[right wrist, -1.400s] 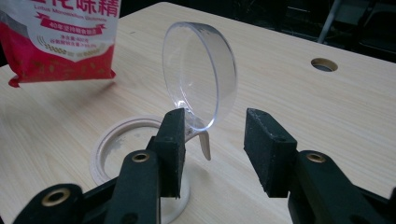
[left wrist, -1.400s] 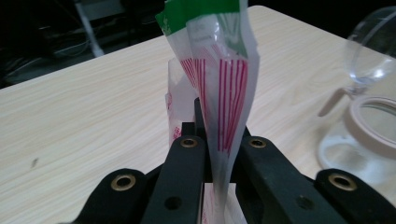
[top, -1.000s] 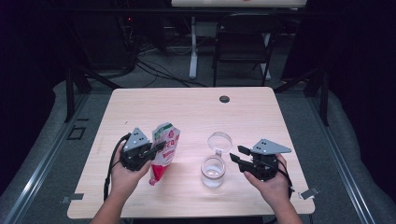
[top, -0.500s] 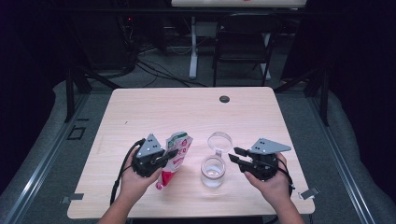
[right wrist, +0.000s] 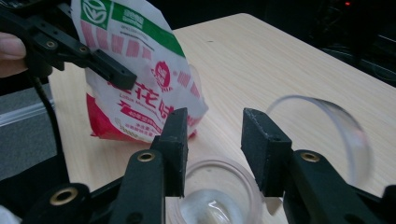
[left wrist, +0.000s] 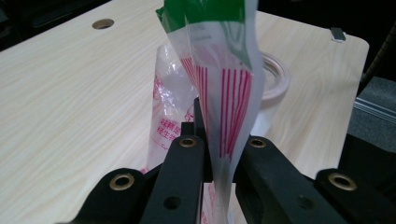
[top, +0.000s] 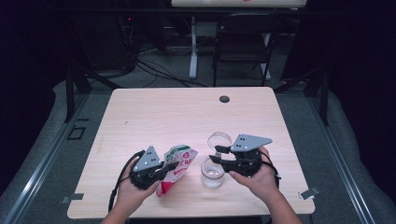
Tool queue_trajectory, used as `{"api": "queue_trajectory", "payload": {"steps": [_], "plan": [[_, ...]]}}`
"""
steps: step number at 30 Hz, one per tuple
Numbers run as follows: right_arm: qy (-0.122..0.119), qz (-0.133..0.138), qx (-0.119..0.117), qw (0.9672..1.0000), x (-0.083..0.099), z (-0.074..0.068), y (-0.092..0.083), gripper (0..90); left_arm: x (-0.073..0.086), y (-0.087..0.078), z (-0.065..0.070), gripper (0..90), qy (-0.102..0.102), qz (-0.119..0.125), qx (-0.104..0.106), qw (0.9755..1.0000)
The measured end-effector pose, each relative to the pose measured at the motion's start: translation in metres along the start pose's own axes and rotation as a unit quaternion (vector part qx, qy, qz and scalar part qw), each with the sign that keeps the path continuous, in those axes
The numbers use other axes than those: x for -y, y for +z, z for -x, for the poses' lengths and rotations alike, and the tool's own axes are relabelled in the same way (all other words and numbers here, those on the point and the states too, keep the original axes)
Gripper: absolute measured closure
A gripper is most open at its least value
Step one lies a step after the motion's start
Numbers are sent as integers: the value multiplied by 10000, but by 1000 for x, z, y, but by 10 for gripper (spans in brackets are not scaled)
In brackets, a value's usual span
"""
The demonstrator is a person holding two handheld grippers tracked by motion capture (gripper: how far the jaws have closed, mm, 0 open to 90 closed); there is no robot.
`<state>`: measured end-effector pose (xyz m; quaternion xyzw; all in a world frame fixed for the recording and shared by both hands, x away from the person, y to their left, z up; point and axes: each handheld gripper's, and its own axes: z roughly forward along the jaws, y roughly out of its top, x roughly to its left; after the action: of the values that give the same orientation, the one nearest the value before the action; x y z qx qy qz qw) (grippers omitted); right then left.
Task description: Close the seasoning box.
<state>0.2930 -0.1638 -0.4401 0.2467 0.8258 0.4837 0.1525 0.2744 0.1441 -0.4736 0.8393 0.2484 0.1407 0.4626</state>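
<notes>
Snack bag (top: pixel 176 169) shifted right, now just beside glass jar (top: pixel 212 172) on bench (top: pixel 187 116). Left gripper (left wrist: pixel 212 154) jaws clamped on its film; right gripper (right wrist: pixel 212 140) jaws just widened, empty over jar. Bag light, floppy, slick, so pinch near top seam.

The left gripper (top: pixel 161 169) is clamped shut, wrist low and angled toward the right gripper (top: pixel 215 155). The right gripper's jaws have just been opening and stand apart, pressing on nothing.
</notes>
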Motion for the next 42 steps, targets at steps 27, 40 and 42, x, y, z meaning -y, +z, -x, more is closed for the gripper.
{"api": "queue_trajectory", "payload": {"steps": [27,40,42], "plan": [[-615,-475,-1055,9914,-16,-32,65,608,25,18,11,888,-152,-90,475,9987],[-691,-713,-1138,9885,-17,-32,70,810,26,19,11,883,-161,-73,459,9988],[-699,-749,-1187,9876,-16,-32,70,890,26,19,12,879,-158,-82,449,9988]]}}
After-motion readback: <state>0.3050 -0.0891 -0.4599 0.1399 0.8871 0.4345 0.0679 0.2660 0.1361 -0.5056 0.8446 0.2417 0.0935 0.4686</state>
